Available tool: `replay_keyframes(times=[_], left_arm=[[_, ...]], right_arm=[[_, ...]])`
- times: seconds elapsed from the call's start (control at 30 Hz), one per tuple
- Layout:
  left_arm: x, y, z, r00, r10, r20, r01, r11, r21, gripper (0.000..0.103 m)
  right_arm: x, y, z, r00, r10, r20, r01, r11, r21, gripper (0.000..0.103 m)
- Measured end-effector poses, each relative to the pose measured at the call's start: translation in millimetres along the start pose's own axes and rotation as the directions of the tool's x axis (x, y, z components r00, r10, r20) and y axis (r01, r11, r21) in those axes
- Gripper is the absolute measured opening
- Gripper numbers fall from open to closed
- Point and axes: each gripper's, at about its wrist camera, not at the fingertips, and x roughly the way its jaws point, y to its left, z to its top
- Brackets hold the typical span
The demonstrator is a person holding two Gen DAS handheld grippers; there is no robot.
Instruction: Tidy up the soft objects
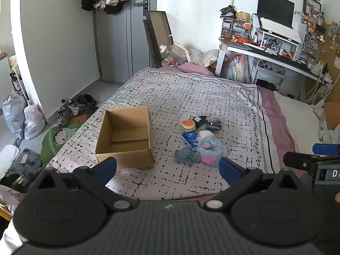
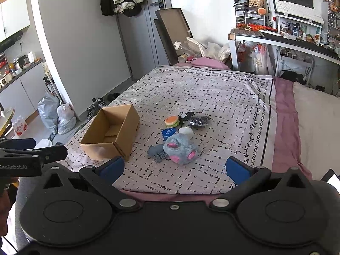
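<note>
An open cardboard box (image 1: pixel 126 136) (image 2: pixel 110 132) stands on the patterned bedspread (image 1: pixel 191 97), with nothing visible inside. To its right lies a pile of soft things: a grey and pink plush toy (image 1: pixel 211 150) (image 2: pixel 181 148), a grey cloth (image 1: pixel 183 154) (image 2: pixel 156 152), a burger-shaped toy (image 1: pixel 188 125) (image 2: pixel 172 120), dark bundles (image 1: pixel 213 125) (image 2: pixel 198 121), a white object (image 2: pixel 186 132) and a blue packet (image 1: pixel 191 139) (image 2: pixel 168 133). My left gripper (image 1: pixel 167 167) is open and empty above the bed's near edge. My right gripper (image 2: pixel 175 167) is open and empty, also short of the pile.
A cluttered desk (image 1: pixel 265 51) with a monitor stands at the back right. A pillow (image 2: pixel 316 123) lies on the bed's right side. Shoes (image 1: pixel 72 108) and plastic bags (image 1: pixel 23 114) lie on the floor left of the bed. A door (image 1: pixel 119 42) is at the back.
</note>
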Motion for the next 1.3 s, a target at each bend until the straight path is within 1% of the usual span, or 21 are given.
replay_keyframes(times=[0.4, 0.97, 1.13, 1.3], left_arm=[[-8.4, -3.4, -4.8, 1.000, 0.008, 0.013, -0.008, 1.000, 0.006, 0.102], [-12.1, -4.8, -3.6, 1.000, 0.006, 0.027, -0.006, 1.000, 0.011, 0.102], [-6.3, -3.5, -1.1, 1.000, 0.015, 0.011, -0.015, 1.000, -0.004, 0.102], [-4.1, -2.5, -0.4, 1.000, 0.016, 0.011, -0.016, 1.000, -0.004, 0.102]], right_arm=[[-9.7, 1.4, -3.9, 1.000, -0.005, 0.018, 0.005, 1.000, -0.022, 0.103], [-12.7, -0.1, -2.4, 0.999, -0.011, 0.030, 0.011, 1.000, -0.012, 0.103], [-11.0, 0.2, 0.3, 0.999, -0.011, 0.036, 0.013, 0.999, -0.037, 0.103], [-7.0, -5.8, 4.7, 0.999, -0.006, 0.035, 0.007, 1.000, -0.016, 0.103]])
